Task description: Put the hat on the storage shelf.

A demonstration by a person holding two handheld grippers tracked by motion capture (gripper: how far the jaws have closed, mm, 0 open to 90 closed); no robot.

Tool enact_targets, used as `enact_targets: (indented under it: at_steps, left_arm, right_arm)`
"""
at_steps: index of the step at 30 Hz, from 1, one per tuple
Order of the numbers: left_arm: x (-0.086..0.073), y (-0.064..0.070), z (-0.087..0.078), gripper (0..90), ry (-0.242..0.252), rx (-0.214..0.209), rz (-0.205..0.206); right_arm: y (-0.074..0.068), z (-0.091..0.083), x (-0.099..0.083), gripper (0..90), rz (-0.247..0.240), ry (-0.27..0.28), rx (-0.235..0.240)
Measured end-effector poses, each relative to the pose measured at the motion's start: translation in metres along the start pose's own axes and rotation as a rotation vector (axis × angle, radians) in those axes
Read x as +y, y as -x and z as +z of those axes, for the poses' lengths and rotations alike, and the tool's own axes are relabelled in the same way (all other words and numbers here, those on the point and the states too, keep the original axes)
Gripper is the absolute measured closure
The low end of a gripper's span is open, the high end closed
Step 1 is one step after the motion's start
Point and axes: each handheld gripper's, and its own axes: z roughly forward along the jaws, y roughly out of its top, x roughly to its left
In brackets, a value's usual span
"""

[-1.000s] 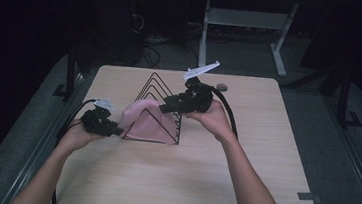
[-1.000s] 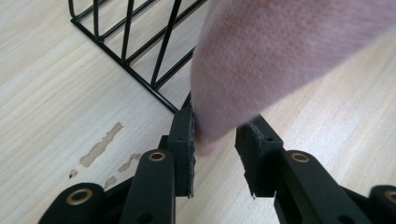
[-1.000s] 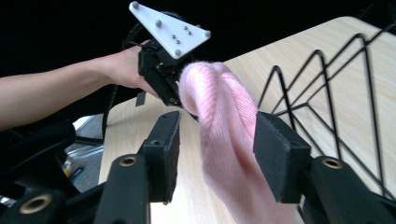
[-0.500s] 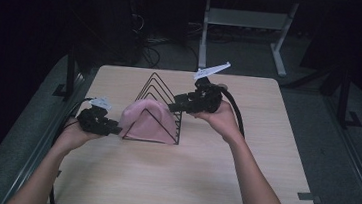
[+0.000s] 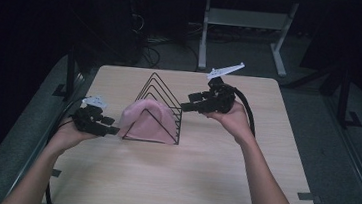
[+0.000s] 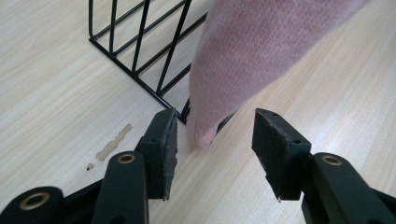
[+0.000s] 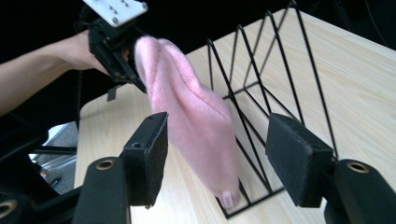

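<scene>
A pink knit cloth (image 5: 148,122) hangs over the front wires of a black wire triangular rack (image 5: 164,91) in the middle of the table. My left gripper (image 5: 114,130) is open just left of the cloth. In the left gripper view the cloth's (image 6: 252,56) lower tip hangs between the spread jaws of that gripper (image 6: 215,133), touching neither pad. My right gripper (image 5: 185,106) is open at the rack's right side, level with its upper wires. In the right gripper view, the cloth (image 7: 196,116) and rack (image 7: 285,79) lie beyond the open jaws of my right gripper (image 7: 219,140).
The light wooden table (image 5: 171,181) has bare room in front and to the right of the rack. A small scuff mark (image 6: 112,142) sits on the wood by my left jaw. Dark floor, cables and a grey stand (image 5: 247,23) lie beyond the far edge.
My right gripper has drawn back to the right, away from the cloth. My left gripper has shifted slightly left. The cloth, stretched between them before, now hangs loose on the rack.
</scene>
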Motion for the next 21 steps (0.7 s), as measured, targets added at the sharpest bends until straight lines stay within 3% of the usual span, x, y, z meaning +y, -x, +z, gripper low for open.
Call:
enact_targets:
  at_steps: [11,16,21]
  left_arm:
    - [-0.009,0.003,-0.003,45.4,0.001,0.002,-0.012]
    - [-0.011,0.002,-0.004,43.4,-0.004,0.004,-0.014]
    - [-0.01,0.002,-0.004,35.9,0.003,0.005,-0.033]
  right_arm:
    - [0.006,-0.024,-0.019,36.7,0.02,-0.005,-0.04]
    - [0.011,-0.033,-0.031,34.8,0.053,-0.001,-0.057]
    - [0.014,-0.039,-0.041,34.1,0.069,-0.001,-0.072]
